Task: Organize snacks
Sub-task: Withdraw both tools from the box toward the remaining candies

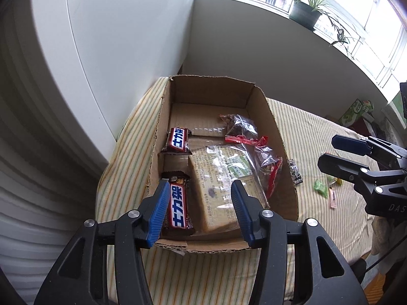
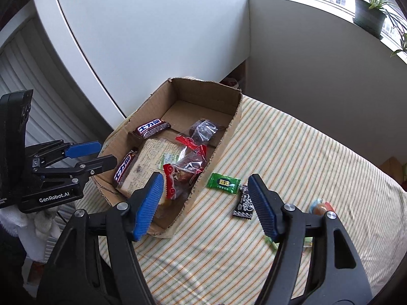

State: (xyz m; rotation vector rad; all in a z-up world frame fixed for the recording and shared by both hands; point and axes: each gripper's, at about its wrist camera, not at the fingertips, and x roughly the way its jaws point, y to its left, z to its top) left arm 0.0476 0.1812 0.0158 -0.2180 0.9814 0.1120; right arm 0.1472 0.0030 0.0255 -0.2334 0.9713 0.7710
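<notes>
An open cardboard box stands on a striped cloth. It holds two brown chocolate bars, a flat clear-wrapped cracker pack and red-edged clear snack bags. My left gripper is open and empty above the box's near end. My right gripper is open and empty over the cloth beside the box, near a green candy and a black sachet. Both also lie in the left wrist view, candy and sachet.
More small candies lie on the cloth, at the right in the right wrist view. A white cabinet stands behind the box. A potted plant sits on the window sill. The cloth's edge drops off left of the box.
</notes>
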